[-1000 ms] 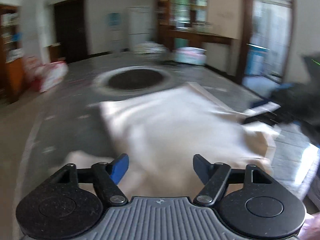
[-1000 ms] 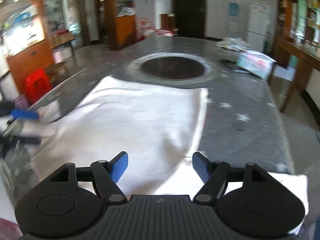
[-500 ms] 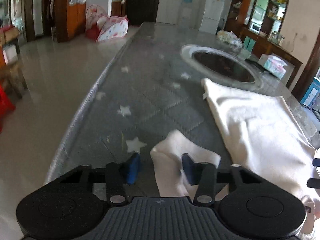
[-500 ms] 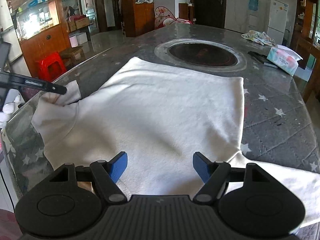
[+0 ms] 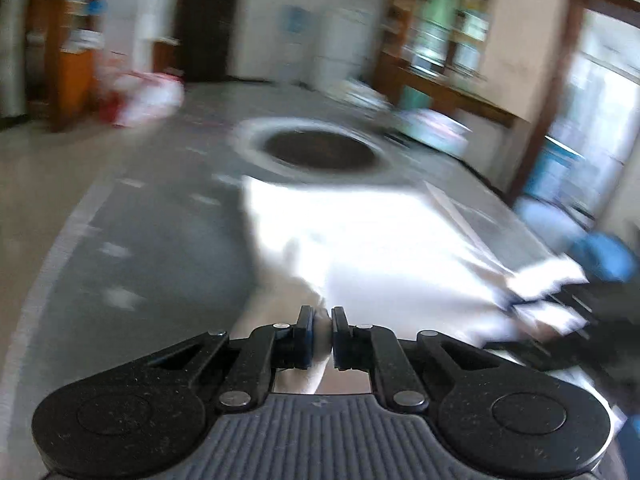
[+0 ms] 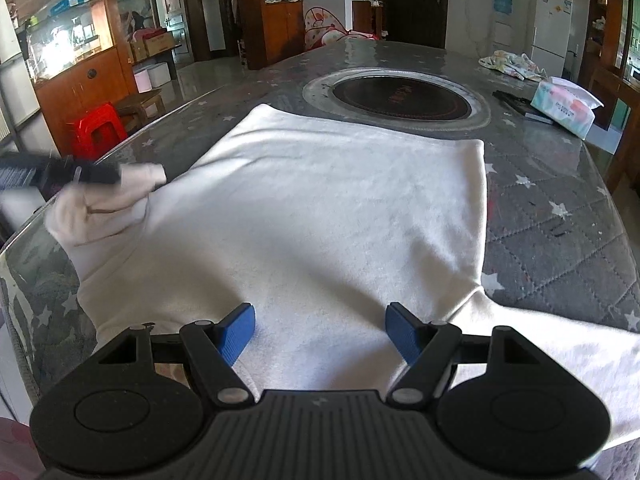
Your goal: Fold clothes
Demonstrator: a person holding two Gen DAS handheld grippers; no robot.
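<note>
Already the left gripper (image 5: 322, 334) is closing on the sleeve (image 6: 120, 196) of the white garment (image 6: 320, 208), cloth between its pads; the right gripper (image 6: 320, 330) hangs spread above the body, spread flat on the table (image 6: 560, 240). Best carry that sleeve inward, low and taut, so it lands flat.
</note>
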